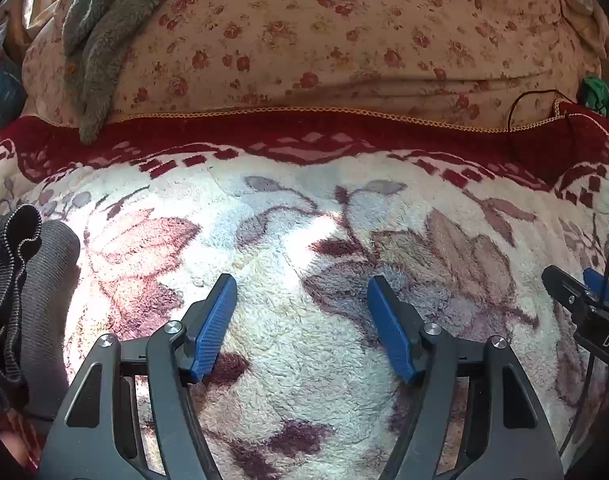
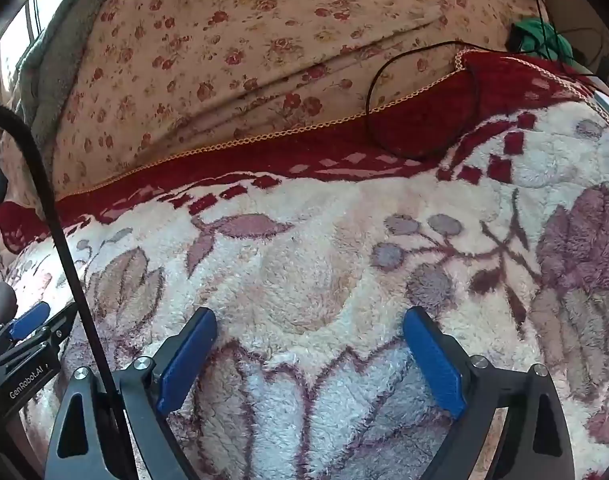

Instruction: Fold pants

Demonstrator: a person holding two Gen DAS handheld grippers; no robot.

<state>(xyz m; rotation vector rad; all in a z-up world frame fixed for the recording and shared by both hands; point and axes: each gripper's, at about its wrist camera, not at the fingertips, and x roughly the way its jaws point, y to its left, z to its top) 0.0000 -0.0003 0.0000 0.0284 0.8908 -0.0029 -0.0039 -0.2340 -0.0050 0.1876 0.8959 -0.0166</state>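
Nearest, the left gripper [image 1: 302,286] and the right gripper [image 2: 310,318] both hang with jaws spread wide and nothing between them, over a fluffy white blanket [image 1: 304,240] with a flower pattern. The dark pants [image 1: 20,280] lie bunched at the blanket's left edge. Farther off, a red border [image 1: 304,136], then a flowered quilt [image 1: 324,40]

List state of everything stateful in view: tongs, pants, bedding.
left tongs: open, nothing between the pads, over the blanket
right tongs: open wide, empty
pants: dark, bunched in a heap at the left edge, not gripped
fleece blanket: spread flat
black cable: looped loosely on the bedding
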